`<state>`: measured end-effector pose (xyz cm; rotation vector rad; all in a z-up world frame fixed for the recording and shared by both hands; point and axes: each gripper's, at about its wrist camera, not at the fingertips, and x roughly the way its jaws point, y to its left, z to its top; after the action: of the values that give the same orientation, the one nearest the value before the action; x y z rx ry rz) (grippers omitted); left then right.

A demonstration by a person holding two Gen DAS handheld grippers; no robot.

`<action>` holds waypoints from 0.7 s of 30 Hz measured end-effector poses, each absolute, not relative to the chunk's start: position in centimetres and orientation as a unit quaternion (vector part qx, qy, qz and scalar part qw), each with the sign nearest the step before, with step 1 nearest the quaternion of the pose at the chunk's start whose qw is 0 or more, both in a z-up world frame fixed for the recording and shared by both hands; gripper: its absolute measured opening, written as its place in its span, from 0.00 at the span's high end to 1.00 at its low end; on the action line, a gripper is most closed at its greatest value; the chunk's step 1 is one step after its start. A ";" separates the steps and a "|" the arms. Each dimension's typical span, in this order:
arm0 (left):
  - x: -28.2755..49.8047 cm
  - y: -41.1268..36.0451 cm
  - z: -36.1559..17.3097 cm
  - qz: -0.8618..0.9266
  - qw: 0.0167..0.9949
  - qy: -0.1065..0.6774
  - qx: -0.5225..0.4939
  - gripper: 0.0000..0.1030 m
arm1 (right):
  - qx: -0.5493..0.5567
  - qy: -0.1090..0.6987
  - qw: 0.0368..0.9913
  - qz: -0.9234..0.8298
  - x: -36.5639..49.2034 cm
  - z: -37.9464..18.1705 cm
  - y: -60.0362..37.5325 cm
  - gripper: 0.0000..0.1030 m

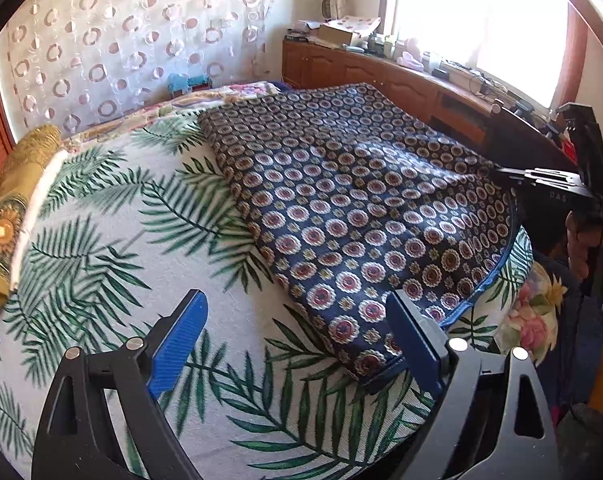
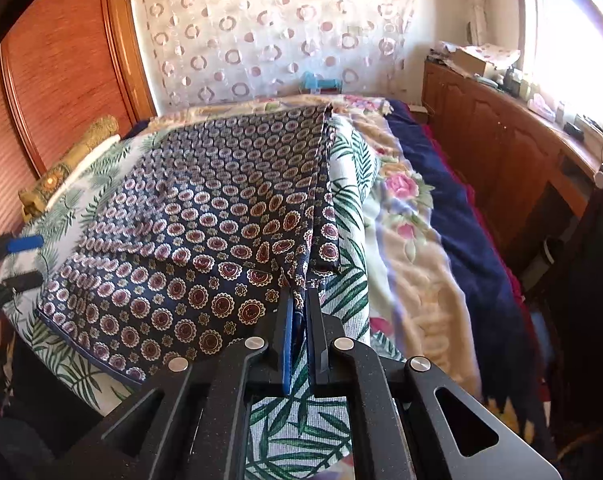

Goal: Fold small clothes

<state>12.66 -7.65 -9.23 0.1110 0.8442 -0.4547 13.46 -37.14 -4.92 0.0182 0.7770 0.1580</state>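
Fingers of the right gripper (image 2: 299, 308) are seen nearest in the right wrist view, pressed together on the near right corner of the dark patterned cloth (image 2: 205, 216), which is pinched between the blue pads. The cloth is spread over a palm-leaf sheet (image 2: 341, 412) on the bed, with its right edge doubled into a narrow fold that runs away from the closed jaws. The left gripper (image 2: 21, 258) is glimpsed at the far left edge of that view, beside the cloth's left side.

In the left wrist view, the left gripper (image 1: 297, 344) is held wide apart above the sheet (image 1: 101, 240); nothing is gripped, and the near corner of the cloth (image 1: 361, 220) lies just by its right finger. The right gripper (image 1: 549, 176) is seen at the cloth's far right edge.

Beyond the cloth, a gold bolster (image 1: 9, 216) is laid at the left, a floral blanket (image 2: 413, 240) is spread to the right, and a wooden cabinet (image 2: 501, 148) is set under the bright window (image 1: 481, 12). A sheer curtain with rings (image 2: 269, 28) is hung on the back wall.
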 end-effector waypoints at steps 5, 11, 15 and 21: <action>12.3 -7.9 -10.2 -0.234 0.878 0.416 0.043 0.25 | -0.025 0.360 0.931 0.060 12.4 -4.4 -35.4 0.96; 12.0 -8.0 -11.3 -0.259 0.862 0.435 0.026 0.42 | -0.019 0.346 0.937 0.045 11.4 -4.9 -34.5 0.93; 11.8 -8.2 -11.4 -0.261 0.863 0.431 0.025 0.49 | -0.022 0.343 0.938 0.030 11.1 -4.9 -34.7 0.89; 11.0 -8.8 -11.2 -0.288 0.855 0.432 0.020 0.80 | -0.011 0.345 0.936 0.066 10.7 -4.6 -33.7 0.51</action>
<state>10.99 -8.83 -11.23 0.0423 0.9085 -0.6051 10.75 -33.65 -4.61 -0.0233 0.7043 0.1345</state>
